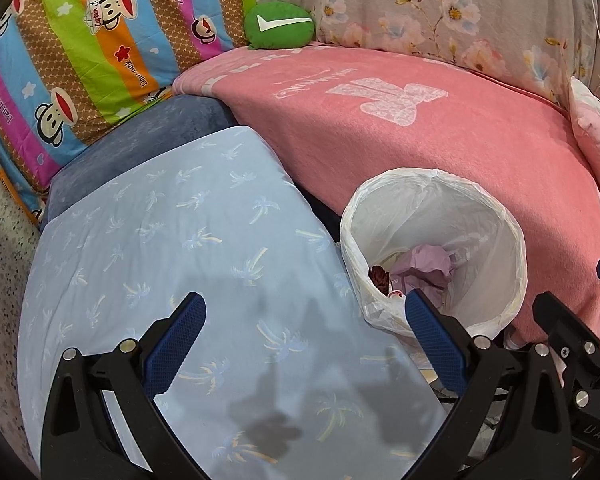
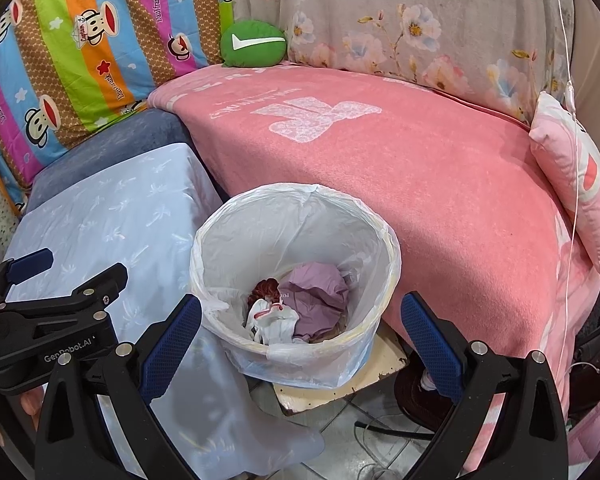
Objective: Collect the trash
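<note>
A white bin with a plastic liner [image 2: 220, 236] stands between the blue stool and the pink bed; it also shows in the left wrist view [image 1: 500, 220]. Inside lie crumpled purple paper [image 2: 320, 292], a white and red wrapper [image 2: 274, 322] and a dark red piece [image 2: 266, 288]. The purple paper also shows in the left wrist view [image 1: 424, 270]. My right gripper [image 2: 300, 320] is open and empty just above the bin's near rim. My left gripper [image 1: 304, 322] is open and empty over the light blue palm-print cloth [image 1: 160, 240], left of the bin.
A pink blanket [image 2: 420, 184] covers the bed behind the bin. A green cushion [image 2: 254, 44], a striped monkey-print pillow [image 2: 80, 52] and a floral cover [image 2: 420, 32] lie at the back. A pink pillow [image 2: 572, 168] sits right. Cables [image 2: 384, 432] lie on the tiled floor.
</note>
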Action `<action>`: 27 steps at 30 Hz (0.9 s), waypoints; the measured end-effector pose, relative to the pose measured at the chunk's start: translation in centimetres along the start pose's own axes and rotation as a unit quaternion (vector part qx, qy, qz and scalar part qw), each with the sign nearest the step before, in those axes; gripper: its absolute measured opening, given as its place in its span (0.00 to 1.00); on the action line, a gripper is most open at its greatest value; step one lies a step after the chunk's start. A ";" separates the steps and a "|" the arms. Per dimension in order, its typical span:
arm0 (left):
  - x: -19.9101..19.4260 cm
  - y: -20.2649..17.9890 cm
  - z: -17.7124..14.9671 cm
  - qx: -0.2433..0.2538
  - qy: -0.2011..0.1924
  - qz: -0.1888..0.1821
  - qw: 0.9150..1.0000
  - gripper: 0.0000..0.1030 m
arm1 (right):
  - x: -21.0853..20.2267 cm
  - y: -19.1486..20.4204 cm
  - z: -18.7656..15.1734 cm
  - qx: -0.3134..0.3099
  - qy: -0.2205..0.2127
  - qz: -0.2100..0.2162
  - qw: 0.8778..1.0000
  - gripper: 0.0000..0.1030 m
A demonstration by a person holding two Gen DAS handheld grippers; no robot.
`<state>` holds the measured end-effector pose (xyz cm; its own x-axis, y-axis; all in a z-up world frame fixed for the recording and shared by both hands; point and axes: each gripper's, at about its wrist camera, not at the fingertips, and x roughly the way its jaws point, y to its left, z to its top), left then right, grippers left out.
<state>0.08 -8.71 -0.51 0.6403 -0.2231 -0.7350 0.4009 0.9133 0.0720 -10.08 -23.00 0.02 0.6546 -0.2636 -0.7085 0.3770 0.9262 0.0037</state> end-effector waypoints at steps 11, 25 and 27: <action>0.0 -0.1 -0.1 0.000 0.001 0.000 1.000 0.93 | 0.1 0.0 0.0 0.000 0.001 -0.001 1.000 0.94; 0.0 -0.2 0.0 0.001 0.000 0.000 1.000 0.93 | 0.1 0.0 0.2 -0.001 0.001 -0.001 1.000 0.94; 0.0 -0.2 0.0 0.001 0.000 0.001 1.000 0.93 | 0.1 -0.1 0.2 0.000 0.001 -0.001 1.000 0.94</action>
<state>0.00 -8.89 -0.57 0.6403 -0.2219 -0.7354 0.4021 0.9125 0.0748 -9.95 -23.12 0.08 0.6526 -0.2642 -0.7101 0.3774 0.9261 0.0023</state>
